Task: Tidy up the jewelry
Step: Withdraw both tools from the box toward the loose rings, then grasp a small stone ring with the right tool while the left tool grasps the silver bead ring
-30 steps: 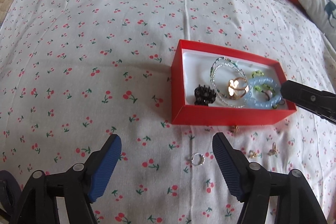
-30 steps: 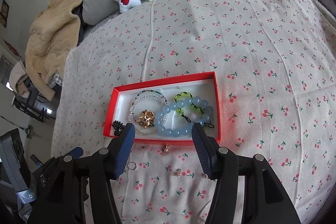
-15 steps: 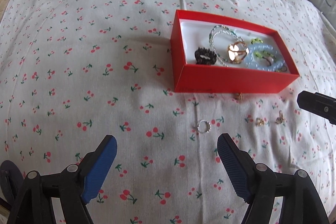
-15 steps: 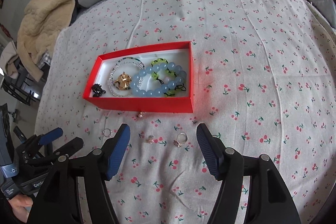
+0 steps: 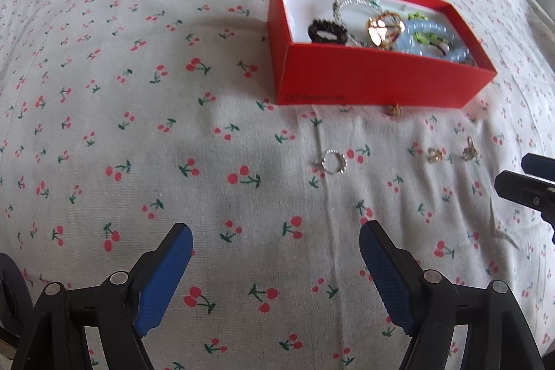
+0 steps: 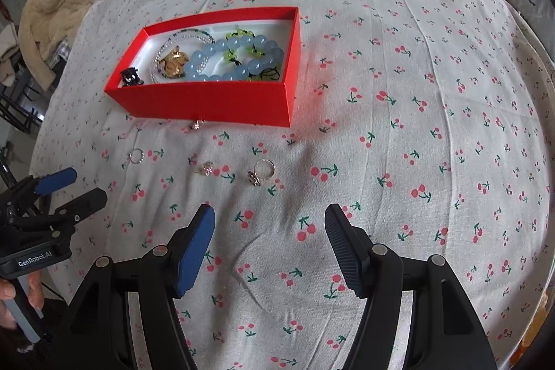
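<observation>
Four small rings (image 6: 265,169) loose on cherry-print sheet (image 6: 381,127), beside red box (image 6: 222,103)

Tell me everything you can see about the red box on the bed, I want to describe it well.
The red box is a shallow, lidless rectangle, seemingly cardboard, with a white inside. It sits flat on the cherry-print bedsheet. Inside lie a pale blue bead bracelet, a green bead bracelet, thin clear bead strands, a gold ornament and a small black piece. A tiny gold item lies on the sheet against its near wall. Neither set of tongs touches it.
</observation>
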Available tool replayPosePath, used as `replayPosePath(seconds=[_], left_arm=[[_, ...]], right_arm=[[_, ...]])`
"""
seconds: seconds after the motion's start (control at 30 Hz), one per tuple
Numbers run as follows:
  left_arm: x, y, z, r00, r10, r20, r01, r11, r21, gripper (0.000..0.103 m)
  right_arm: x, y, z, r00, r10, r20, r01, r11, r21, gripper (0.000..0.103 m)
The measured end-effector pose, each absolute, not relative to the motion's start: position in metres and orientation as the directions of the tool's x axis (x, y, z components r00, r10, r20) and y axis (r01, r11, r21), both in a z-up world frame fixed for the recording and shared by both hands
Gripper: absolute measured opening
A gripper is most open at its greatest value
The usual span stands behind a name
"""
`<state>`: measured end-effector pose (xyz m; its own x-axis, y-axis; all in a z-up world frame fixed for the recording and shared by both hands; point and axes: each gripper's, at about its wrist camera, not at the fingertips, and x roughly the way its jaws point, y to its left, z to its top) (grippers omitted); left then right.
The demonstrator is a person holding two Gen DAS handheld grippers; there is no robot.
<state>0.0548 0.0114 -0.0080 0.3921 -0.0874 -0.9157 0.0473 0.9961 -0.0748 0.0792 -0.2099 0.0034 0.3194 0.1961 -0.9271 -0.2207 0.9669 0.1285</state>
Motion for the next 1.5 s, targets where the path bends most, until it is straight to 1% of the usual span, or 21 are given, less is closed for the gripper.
replayPosePath(seconds=[0.2, 0.27, 0.33, 0.43, 0.63, 0.73, 0.83, 0.9, 1.07, 1.1, 1.13, 1.2, 1.27, 1.33, 1.37, 1.43, 1.5], left_arm=[[0.054, 0.000, -0.027, 0.386, -0.069, -0.920, 0.115, 0.993, -0.026, 0.083], [0.054, -0.003, -0.032, 0.396, -0.058, -0.917, 0.130, 0.992, -0.006, 0.083], [0.054, -0.006, -0.033, 0.418, -0.049, -0.907, 0.142, 0.990, 0.012, 0.087], [0.055, -0.008, -0.034, 0.440, -0.050, -0.897, 0.150, 0.989, 0.018, 0.091], [0.058, -0.015, -0.037, 0.489, -0.063, -0.870, 0.192, 0.981, 0.036, 0.092], [0.059, -0.015, -0.035, 0.486, -0.065, -0.871, 0.194, 0.980, 0.035, 0.092], [0.062, -0.014, -0.035, 0.480, -0.069, -0.875, 0.188, 0.982, 0.026, 0.092], [0.063, -0.014, -0.035, 0.480, -0.070, -0.875, 0.189, 0.982, 0.025, 0.092], [0.064, -0.013, -0.034, 0.479, -0.076, -0.875, 0.187, 0.982, 0.017, 0.092], [0.065, -0.013, -0.034, 0.479, -0.079, -0.875, 0.186, 0.983, 0.013, 0.092], [0.065, -0.013, -0.034, 0.479, -0.082, -0.874, 0.184, 0.983, 0.009, 0.092], [0.065, -0.012, -0.034, 0.479, -0.088, -0.873, 0.180, 0.984, -0.001, 0.091], [0.066, -0.011, -0.033, 0.481, -0.096, -0.871, 0.177, 0.984, -0.011, 0.088], [0.066, -0.011, -0.031, 0.486, -0.113, -0.867, 0.176, 0.984, -0.029, 0.082], [0.066, -0.011, -0.030, 0.488, -0.126, -0.864, 0.177, 0.983, -0.043, 0.080], [0.066, -0.012, -0.028, 0.487, -0.156, -0.859, 0.185, 0.980, -0.073, 0.071], [0.068, -0.013, -0.028, 0.481, -0.180, -0.858, 0.191, 0.977, -0.098, 0.065]], right_arm=[[0.075, -0.215, -0.019, 0.280, 0.159, -0.947, -0.227, 0.969, 0.095, 0.069], [0.073, -0.212, -0.021, 0.296, 0.143, -0.944, -0.249, 0.966, 0.068, 0.069], [0.072, -0.209, -0.023, 0.316, 0.128, -0.940, -0.277, 0.960, 0.038, 0.069], [0.071, -0.204, -0.025, 0.361, 0.126, -0.924, -0.311, 0.950, 0.008, 0.069], [0.078, -0.195, -0.028, 0.429, 0.155, -0.890, -0.376, 0.927, -0.020, 0.069], [0.085, -0.190, -0.027, 0.436, 0.172, -0.883, -0.406, 0.914, -0.022, 0.066], [0.088, -0.189, -0.027, 0.439, 0.185, -0.879, -0.420, 0.907, -0.019, 0.056], [0.090, -0.188, -0.027, 0.430, 0.208, -0.878, -0.432, 0.902, 0.003, 0.045], [0.093, -0.182, -0.028, 0.415, 0.236, -0.879, -0.461, 0.887, 0.021, 0.033], [0.094, -0.181, -0.027, 0.413, 0.238, -0.879, -0.462, 0.887, 0.023, 0.026], [0.094, -0.181, -0.028, 0.408, 0.243, -0.880, -0.463, 0.886, 0.031, 0.022], [0.095, -0.181, -0.027, 0.402, 0.247, -0.882, -0.462, 0.886, 0.038, 0.021], [0.096, -0.180, -0.026, 0.398, 0.247, -0.884, -0.461, 0.886, 0.040, 0.020], [0.096, -0.181, -0.025, 0.390, 0.252, -0.886, -0.457, 0.888, 0.051, 0.015], [0.095, -0.182, -0.023, 0.389, 0.257, -0.885, -0.455, 0.889, 0.058, 0.011], [0.094, -0.183, -0.020, 0.386, 0.262, -0.884, -0.447, 0.892, 0.069, 0.011], [0.093, -0.183, -0.018, 0.382, 0.265, -0.885, -0.445, 0.893, 0.075, 0.011]])
